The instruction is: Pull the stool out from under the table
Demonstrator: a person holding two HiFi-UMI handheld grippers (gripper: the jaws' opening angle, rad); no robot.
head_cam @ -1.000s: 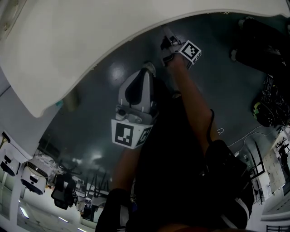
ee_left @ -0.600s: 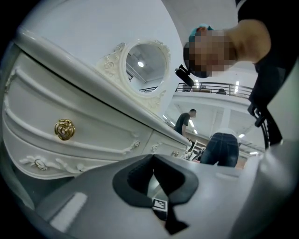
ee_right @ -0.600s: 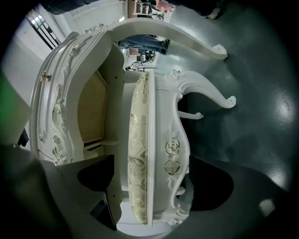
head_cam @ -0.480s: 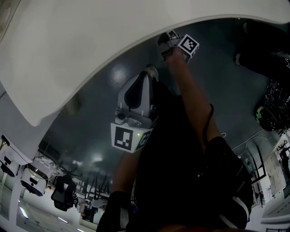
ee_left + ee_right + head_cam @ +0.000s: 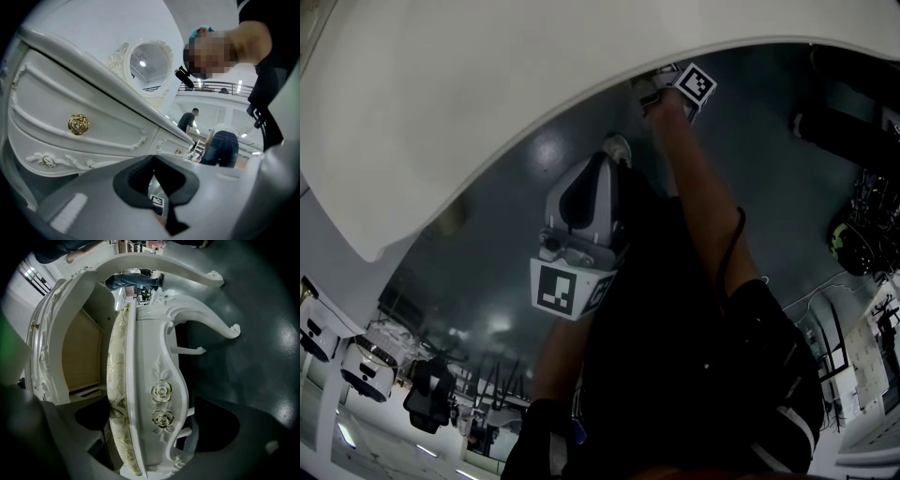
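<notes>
You are reaching your right tool (image 5: pixel 152 422) in under the white table (image 5: pixel 469 103), and its jaws have just been opening to their widest. The stool (image 5: pixel 145 348) is sitting tucked beneath the table. Its carved seat rim and patterned cushion (image 5: pixel 117 380) are lying between those jaws, but the pads are not pressing on them. Your left tool (image 5: pixel 154 180) is hanging by the drawer front (image 5: pixel 108 126), jaws together at the tips and holding nothing.

The main risk is coming from the grip. One pad is facing soft cushion and the other is facing the scalloped edge below the raised roses (image 5: pixel 161 392), so a shallow close is likely to be slipping off once you are pulling. Pulling from a single point is also risking a swing, with the stool's curled legs (image 5: pixel 213 322) catching the table's leg (image 5: pixel 187 268). Your right hand is working close under the table's edge, so lifting while pulling is risking a knock there. Dragging hard is risking the legs scraping the dark floor (image 5: pixel 262 343).
</notes>
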